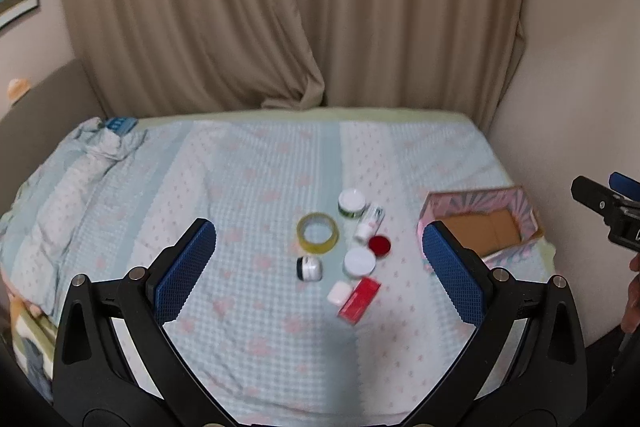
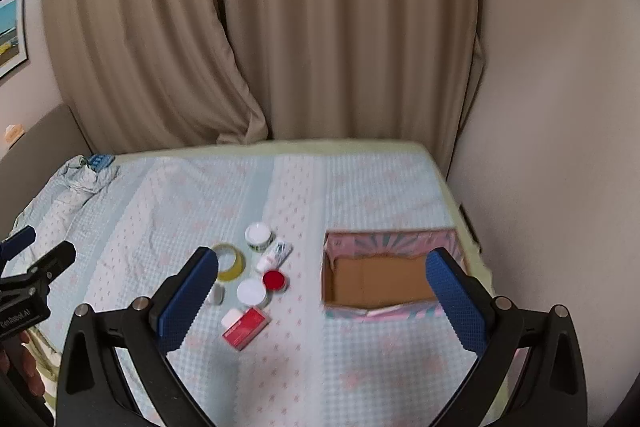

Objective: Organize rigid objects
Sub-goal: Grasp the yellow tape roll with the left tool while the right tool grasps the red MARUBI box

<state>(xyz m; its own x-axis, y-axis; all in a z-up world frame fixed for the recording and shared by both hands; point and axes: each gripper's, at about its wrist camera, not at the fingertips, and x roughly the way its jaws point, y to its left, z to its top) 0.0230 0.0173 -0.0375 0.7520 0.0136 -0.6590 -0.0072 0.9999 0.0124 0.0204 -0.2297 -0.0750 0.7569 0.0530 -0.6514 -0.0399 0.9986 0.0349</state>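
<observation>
Small rigid items lie clustered mid-bed: a yellow tape roll (image 1: 317,232) (image 2: 230,261), a white-lidded green jar (image 1: 351,203) (image 2: 259,235), a white tube (image 1: 370,222) (image 2: 276,255), a red round lid (image 1: 379,246) (image 2: 274,280), a white round lid (image 1: 359,262) (image 2: 252,292), a small black-and-white jar (image 1: 309,268), a white case (image 1: 338,293) and a red box (image 1: 359,300) (image 2: 245,327). An open pink cardboard box (image 1: 480,223) (image 2: 390,273) stands to their right. My left gripper (image 1: 320,267) is open and empty above the items. My right gripper (image 2: 320,301) is open and empty.
The bed has a light blue patterned cover (image 1: 240,187) with a bunched blanket (image 1: 92,155) at the far left. Beige curtains (image 1: 300,7) hang behind, and a wall (image 2: 560,107) runs close along the right edge. The right gripper shows at the left wrist view's right edge (image 1: 608,211).
</observation>
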